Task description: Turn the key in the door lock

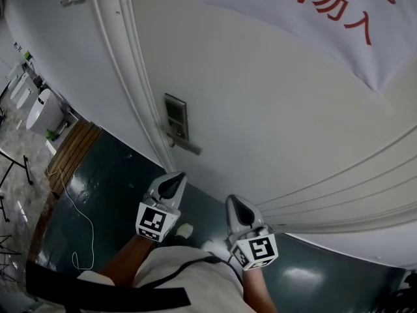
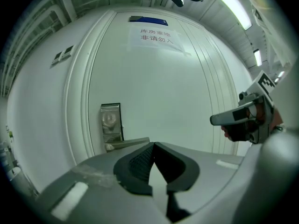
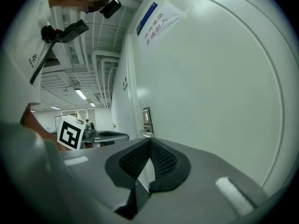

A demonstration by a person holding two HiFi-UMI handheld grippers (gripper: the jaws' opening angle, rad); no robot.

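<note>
Lock plate (image 1: 176,117) is sitting at the door's (image 1: 273,103) left edge; my left gripper (image 1: 173,184) and right gripper (image 1: 236,207) are hovering nearby, both closed, empty.

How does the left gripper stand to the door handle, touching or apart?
Apart. The head view shows bare door between the shut left gripper and the door handle.

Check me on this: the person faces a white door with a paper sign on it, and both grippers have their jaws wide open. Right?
Not quite. The left gripper and the right gripper both have their jaws shut, with nothing between them. The left gripper view and the right gripper view show this. The white door and its paper sign are as you say.
</note>
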